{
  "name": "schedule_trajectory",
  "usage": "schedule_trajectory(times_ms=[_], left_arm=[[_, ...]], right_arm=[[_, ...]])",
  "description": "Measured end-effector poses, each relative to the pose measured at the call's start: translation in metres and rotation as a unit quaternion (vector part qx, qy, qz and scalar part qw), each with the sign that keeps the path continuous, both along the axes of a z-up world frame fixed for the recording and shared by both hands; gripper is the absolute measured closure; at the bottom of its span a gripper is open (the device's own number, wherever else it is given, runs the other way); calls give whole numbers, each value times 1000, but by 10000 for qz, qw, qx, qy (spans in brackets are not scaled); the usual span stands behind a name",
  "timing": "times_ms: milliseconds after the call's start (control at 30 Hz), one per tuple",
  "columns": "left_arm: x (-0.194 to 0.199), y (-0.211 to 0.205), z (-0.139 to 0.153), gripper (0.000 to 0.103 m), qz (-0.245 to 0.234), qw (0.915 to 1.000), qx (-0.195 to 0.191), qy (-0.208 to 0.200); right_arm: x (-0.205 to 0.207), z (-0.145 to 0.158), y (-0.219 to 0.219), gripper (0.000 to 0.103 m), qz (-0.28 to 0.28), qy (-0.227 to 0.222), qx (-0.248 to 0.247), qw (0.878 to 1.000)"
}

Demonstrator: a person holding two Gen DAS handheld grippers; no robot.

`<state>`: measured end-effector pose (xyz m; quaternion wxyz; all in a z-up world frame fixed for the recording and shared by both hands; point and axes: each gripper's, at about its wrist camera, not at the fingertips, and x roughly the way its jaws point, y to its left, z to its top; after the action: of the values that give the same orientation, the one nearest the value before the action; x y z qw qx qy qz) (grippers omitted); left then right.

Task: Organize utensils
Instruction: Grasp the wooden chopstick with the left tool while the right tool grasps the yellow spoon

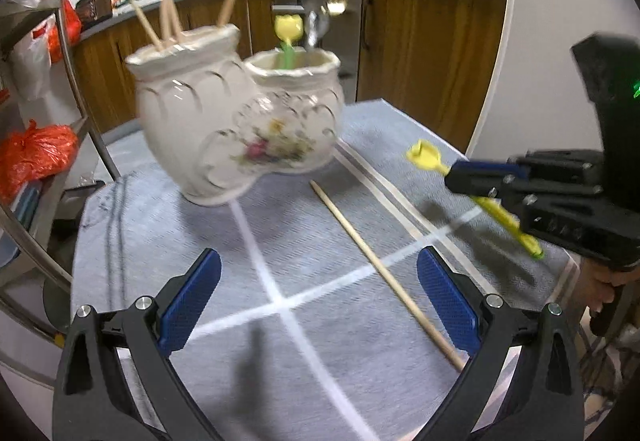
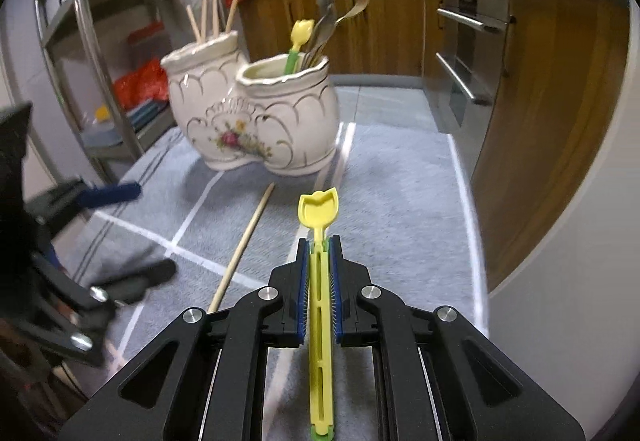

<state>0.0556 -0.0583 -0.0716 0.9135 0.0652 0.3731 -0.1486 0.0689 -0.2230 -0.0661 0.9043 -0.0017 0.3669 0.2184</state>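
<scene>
Right gripper (image 2: 318, 241) pinches a yellow plastic spoon (image 2: 319, 209) by its handle, pads pressed on both sides; tulip-shaped bowl sticks out forward past the fingertips, long axis in line with the fingers, off the cloth. Ahead and slightly left of it stands the double ceramic holder (image 2: 256, 121): near pot holds a matching yellow spoon (image 2: 301, 33) plus metal cutlery (image 2: 324, 25), far pot holds chopsticks (image 2: 214, 19). So likely next move: carry spoon forward-up to the near pot, tip the handle down. Left gripper (image 1: 318, 299) has jaws spread wide, nothing between the pads. One loose chopstick (image 1: 384, 273) lies on the grey tablecloth (image 1: 160, 225), running diagonally toward the holder, near end just beside the left gripper's right pad — left hand is nearer it.
</scene>
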Motion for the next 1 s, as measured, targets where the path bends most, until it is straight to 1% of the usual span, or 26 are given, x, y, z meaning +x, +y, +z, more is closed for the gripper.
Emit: schedule_trajectory(times_ms=[67, 100, 167, 233, 333, 367, 467, 500, 533, 567, 600, 633, 767, 833, 1000], left_arm=[[4, -9, -6, 15, 40, 9998, 26, 171], [6, -14, -9, 21, 64, 9996, 54, 263], [9, -23, -14, 27, 68, 9992, 105, 368], [10, -31, -18, 40, 62, 9989, 199, 429], [13, -41, -24, 49, 56, 9981, 287, 549], [15, -44, -26, 51, 64, 9976, 315, 610], [19, -47, -26, 55, 113, 9974, 405, 584], [20, -49, -26, 61, 124, 9973, 448, 565], [21, -50, -26, 71, 144, 9972, 482, 550], [22, -50, -26, 77, 151, 9971, 499, 547], [23, -49, -26, 87, 130, 9971, 516, 550], [23, -49, -26, 92, 79, 9970, 516, 565], [25, -41, -25, 95, -78, 9969, 490, 607], [25, -33, -24, 99, -142, 9969, 476, 618], [16, -8, -17, 99, -213, 9970, 452, 589]], right_arm=[[-2, 0, -2, 92, 33, -5, 62, 10000], [-3, 0, -2, 92, 56, -6, 87, 9999], [-6, -2, -4, 92, 95, -8, 120, 9999], [-7, -3, -4, 92, 102, -8, 127, 9999], [-6, -4, -4, 92, 95, 4, 161, 9998], [-6, -4, -4, 92, 92, 3, 170, 9998], [-8, -5, -4, 92, 95, 2, 199, 9998], [-8, -5, -4, 92, 105, 1, 210, 9997], [-9, -5, -4, 92, 110, -2, 213, 9997], [-9, -5, -4, 92, 120, -9, 212, 9997], [-10, -5, -4, 92, 119, -13, 212, 9997], [-10, -4, -4, 92, 120, -17, 212, 9997], [-11, -4, -4, 92, 113, -41, 222, 9997], [-12, -3, -4, 92, 126, -51, 225, 9997], [-15, -2, -1, 92, 165, -105, 267, 9995]])
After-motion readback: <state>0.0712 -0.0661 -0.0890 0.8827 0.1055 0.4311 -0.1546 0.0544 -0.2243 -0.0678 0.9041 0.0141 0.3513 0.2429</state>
